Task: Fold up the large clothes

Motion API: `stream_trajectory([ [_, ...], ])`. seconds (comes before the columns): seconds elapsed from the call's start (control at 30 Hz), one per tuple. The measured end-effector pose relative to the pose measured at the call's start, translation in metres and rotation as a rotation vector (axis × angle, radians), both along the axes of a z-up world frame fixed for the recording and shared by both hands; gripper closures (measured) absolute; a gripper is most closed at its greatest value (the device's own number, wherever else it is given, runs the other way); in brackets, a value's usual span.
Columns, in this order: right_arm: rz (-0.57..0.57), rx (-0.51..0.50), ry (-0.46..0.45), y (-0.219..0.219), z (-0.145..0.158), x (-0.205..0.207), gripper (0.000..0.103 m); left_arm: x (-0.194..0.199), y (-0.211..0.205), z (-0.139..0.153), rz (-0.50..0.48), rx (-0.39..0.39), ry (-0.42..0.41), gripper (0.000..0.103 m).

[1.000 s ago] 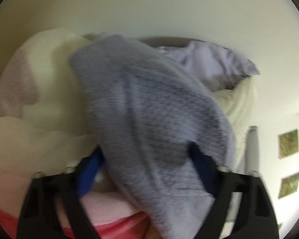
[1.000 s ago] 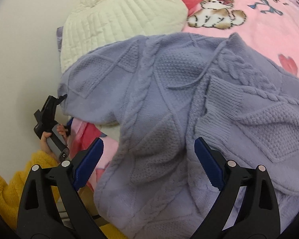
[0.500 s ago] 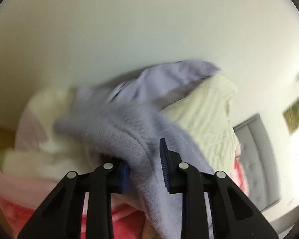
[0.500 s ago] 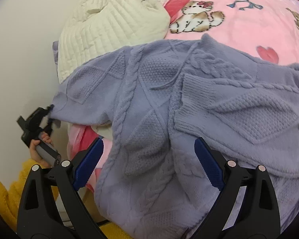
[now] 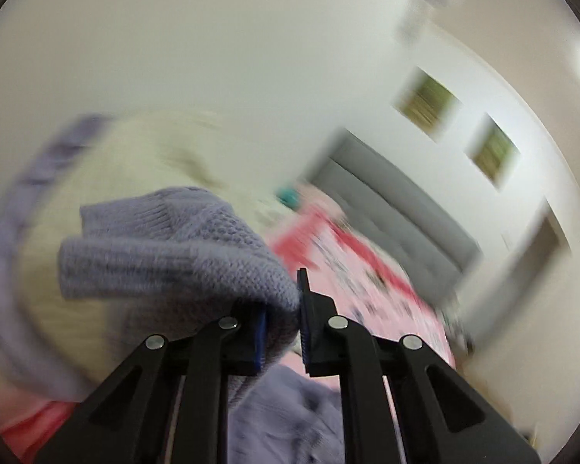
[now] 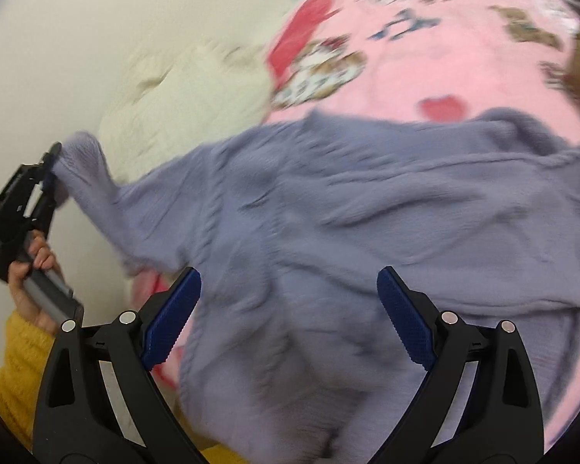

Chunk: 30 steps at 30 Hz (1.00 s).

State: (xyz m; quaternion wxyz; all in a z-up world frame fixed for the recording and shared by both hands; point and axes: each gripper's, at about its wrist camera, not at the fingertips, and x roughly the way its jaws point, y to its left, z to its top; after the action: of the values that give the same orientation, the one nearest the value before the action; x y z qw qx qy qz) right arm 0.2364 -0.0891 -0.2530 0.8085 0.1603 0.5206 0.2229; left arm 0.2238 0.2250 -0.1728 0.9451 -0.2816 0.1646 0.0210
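left wrist view: left gripper [image 5: 282,323] clenched on a fold of the lavender knit sweater [image 5: 174,255]; jaws have just been closing, knit pinched between the pads.
left hand pose: hand [image 6: 33,270] in a yellow sleeve [image 6: 7,363] grips the handle, gripper raised and tilted, sweater corner lifted off the bed.
right gripper [image 6: 286,317]: released, jaws wide, hovering above the sweater body.
sweater location: spread over the pink blanket [image 6: 425,73], beside a cream quilted garment [image 6: 181,104].
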Motion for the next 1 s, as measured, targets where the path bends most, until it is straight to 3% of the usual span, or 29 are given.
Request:
stream_trajectory([
  [0.1,-0.128,-0.043,-0.011,-0.04,0.001,-0.003,0.015,0.028,-0.08,-0.014,-0.219,0.095,0.026,0.09],
  [0.3,-0.329,-0.11,0.019,-0.117,-0.005,-0.024,0.015,0.057,-0.219,-0.065,-0.506,0.248,0.092,0.09],
  [0.4,-0.395,-0.139,0.033,-0.144,-0.008,-0.038,0.015,0.059,-0.265,-0.095,-0.631,0.287,0.148,0.09],
  [0.53,-0.47,-0.15,0.038,-0.171,-0.014,-0.052,0.015,0.032,-0.311,-0.13,-0.743,0.318,0.235,0.09],
  [0.77,-0.55,-0.133,0.046,-0.195,-0.021,-0.06,0.015,0.029,-0.347,-0.182,-0.789,0.439,0.358,0.089],
  [0.83,-0.536,-0.137,0.044,-0.197,-0.02,-0.057,0.015,0.026,-0.35,-0.189,-0.793,0.471,0.367,0.08],
  [0.9,-0.504,-0.14,0.037,-0.193,-0.018,-0.053,0.015,0.019,-0.352,-0.184,-0.82,0.506,0.319,0.047],
  [0.97,-0.455,-0.14,0.021,-0.186,-0.015,-0.043,0.015,0.01,-0.353,-0.177,-0.841,0.558,0.275,0.025],
  [1.0,-0.437,-0.132,0.016,-0.183,-0.014,-0.039,0.015,0.007,-0.352,-0.174,-0.857,0.564,0.263,0.024],
])
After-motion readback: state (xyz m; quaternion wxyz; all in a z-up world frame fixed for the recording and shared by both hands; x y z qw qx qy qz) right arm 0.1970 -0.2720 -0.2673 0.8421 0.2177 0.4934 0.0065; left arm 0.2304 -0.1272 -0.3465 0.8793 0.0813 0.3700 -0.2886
